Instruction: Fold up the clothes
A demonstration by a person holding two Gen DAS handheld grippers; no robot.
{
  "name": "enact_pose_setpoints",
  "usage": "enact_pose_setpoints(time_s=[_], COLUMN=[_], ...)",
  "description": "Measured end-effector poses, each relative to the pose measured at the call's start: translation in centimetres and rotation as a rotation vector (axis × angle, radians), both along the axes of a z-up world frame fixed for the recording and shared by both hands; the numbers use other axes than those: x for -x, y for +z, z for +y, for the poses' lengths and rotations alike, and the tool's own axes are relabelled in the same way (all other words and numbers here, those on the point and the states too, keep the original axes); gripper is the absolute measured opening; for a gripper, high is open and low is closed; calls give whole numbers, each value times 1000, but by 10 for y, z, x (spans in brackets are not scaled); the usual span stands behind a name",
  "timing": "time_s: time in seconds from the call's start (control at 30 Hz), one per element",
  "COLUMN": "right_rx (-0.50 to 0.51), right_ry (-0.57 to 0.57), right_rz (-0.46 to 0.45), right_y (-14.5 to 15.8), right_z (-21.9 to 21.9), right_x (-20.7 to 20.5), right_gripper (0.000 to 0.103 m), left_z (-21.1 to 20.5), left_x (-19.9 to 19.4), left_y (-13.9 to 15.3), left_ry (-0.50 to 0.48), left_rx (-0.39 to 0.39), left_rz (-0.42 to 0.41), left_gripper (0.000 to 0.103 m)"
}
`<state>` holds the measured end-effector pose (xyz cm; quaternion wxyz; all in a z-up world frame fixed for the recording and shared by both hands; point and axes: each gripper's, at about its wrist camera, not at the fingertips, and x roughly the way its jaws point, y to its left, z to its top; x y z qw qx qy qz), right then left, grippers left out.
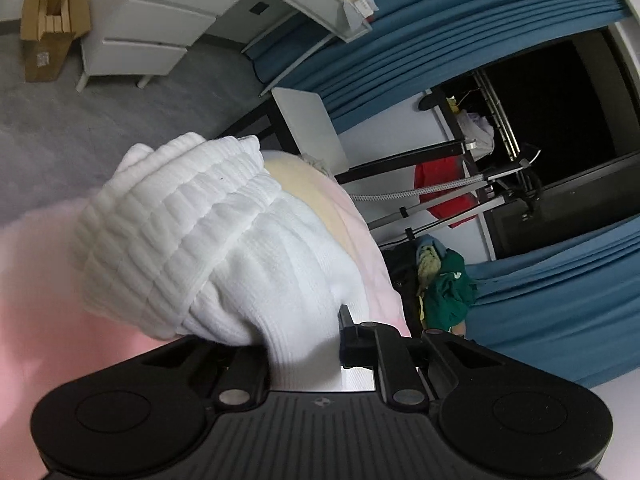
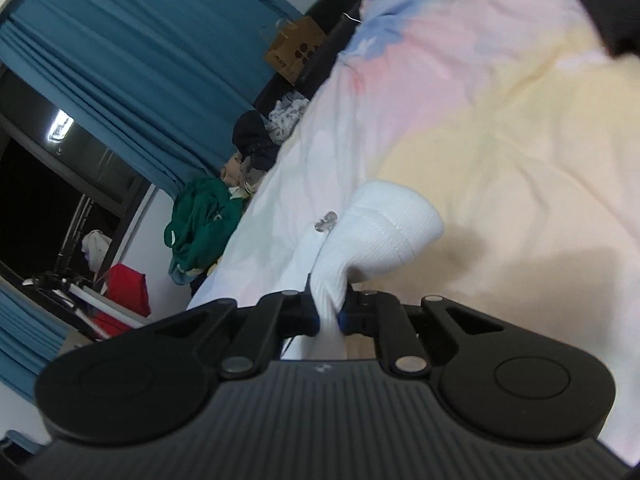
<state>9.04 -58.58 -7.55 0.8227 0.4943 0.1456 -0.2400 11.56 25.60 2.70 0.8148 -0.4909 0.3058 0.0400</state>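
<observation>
A white ribbed knit garment (image 1: 208, 240) is bunched in front of my left gripper (image 1: 304, 340), which is shut on it; the cloth fills the gap between the fingers and hides the left fingertip. In the right wrist view my right gripper (image 2: 329, 308) is shut on another white ribbed part of the garment (image 2: 384, 232), which hangs in a fold just above the pastel bedspread (image 2: 500, 140). A small clear button or clip (image 2: 326, 222) sits on the cloth beside the fold.
The pastel pink and yellow bedspread (image 1: 328, 208) lies under both grippers. A heap of green and dark clothes (image 2: 204, 216) sits beside the bed. Blue curtains (image 2: 132, 64), a dark window, a white drawer unit (image 1: 148, 28), a cardboard box (image 1: 48, 24) and a paper bag (image 2: 294, 50) stand around.
</observation>
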Motion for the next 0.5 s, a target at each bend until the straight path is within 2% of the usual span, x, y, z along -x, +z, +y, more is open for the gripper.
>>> enact_pose_setpoints(time_s=[0.1, 0.2, 0.33, 0.43, 0.5], right_rx=[-22, -33, -197, -168, -137], right_ry=[14, 35, 12, 27, 37], right_rz=[41, 87, 100, 128, 159], right_y=[-5, -16, -41, -41, -40], right_z=[13, 27, 23, 24, 31], right_x=[35, 68, 101, 106, 105], right_gripper=[11, 11, 11, 14, 17], left_z=[18, 40, 56, 64, 63], left_x=[40, 78, 104, 117, 120], left_y=[7, -8, -47, -67, -62], left_ry=[-9, -17, -40, -26, -46], left_rx=[-18, -8, -1, 42, 14], left_rz=[44, 117, 209, 201, 204], left_gripper=[14, 14, 16, 19, 22])
